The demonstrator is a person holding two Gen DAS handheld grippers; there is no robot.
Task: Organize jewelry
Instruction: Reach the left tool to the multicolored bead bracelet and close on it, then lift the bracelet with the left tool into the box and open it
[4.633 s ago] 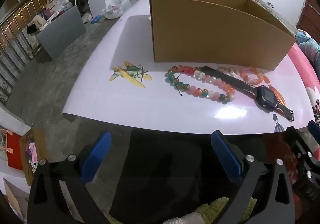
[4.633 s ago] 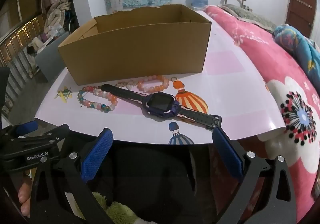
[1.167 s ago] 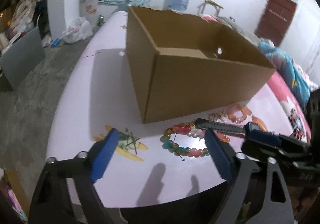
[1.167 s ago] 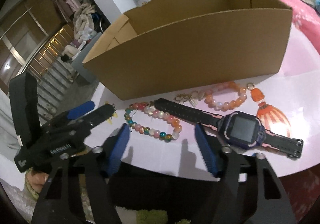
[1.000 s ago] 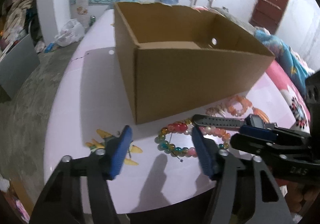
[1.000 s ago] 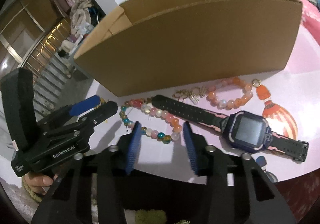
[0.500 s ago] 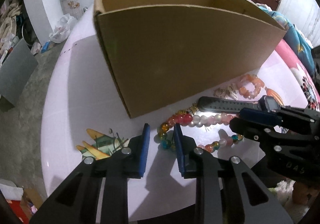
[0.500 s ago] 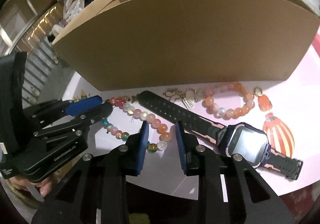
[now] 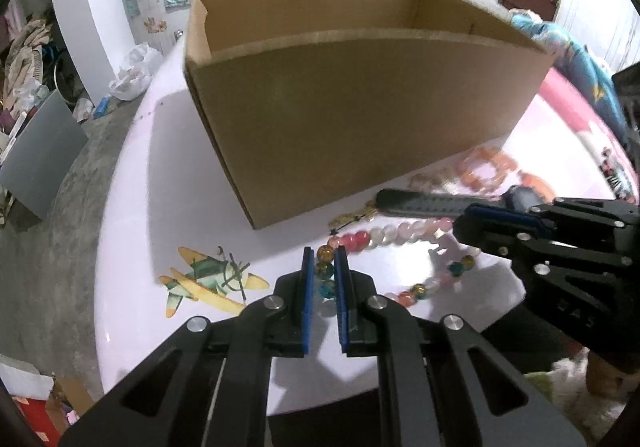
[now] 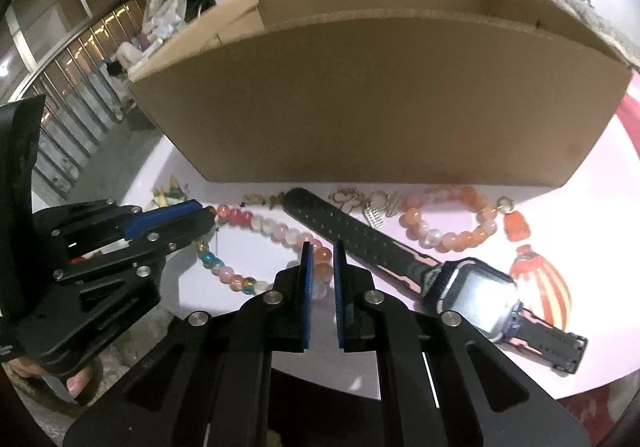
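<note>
Pale pink surface (image 9: 132, 183): before the open brown cardboard box (image 9: 360, 119), left claw (image 9: 322, 279) and right claw (image 10: 320, 275) are closing on opposite sides of the multicoloured bead bracelet (image 10: 276, 235), probably to lift it level.

the cardboard box (image 9: 360, 111) stands as a tall wall just behind the jewelry, blocking any level pass forward; its open top is unobstructed. the multicolour bead bracelet (image 10: 276, 235), watch (image 10: 472, 287) and orange bead bracelet (image 10: 452, 235) crowd the strip before the box. bare tabletop (image 9: 132, 207) lies left of the box, around the airplane print (image 9: 208, 281).
</note>
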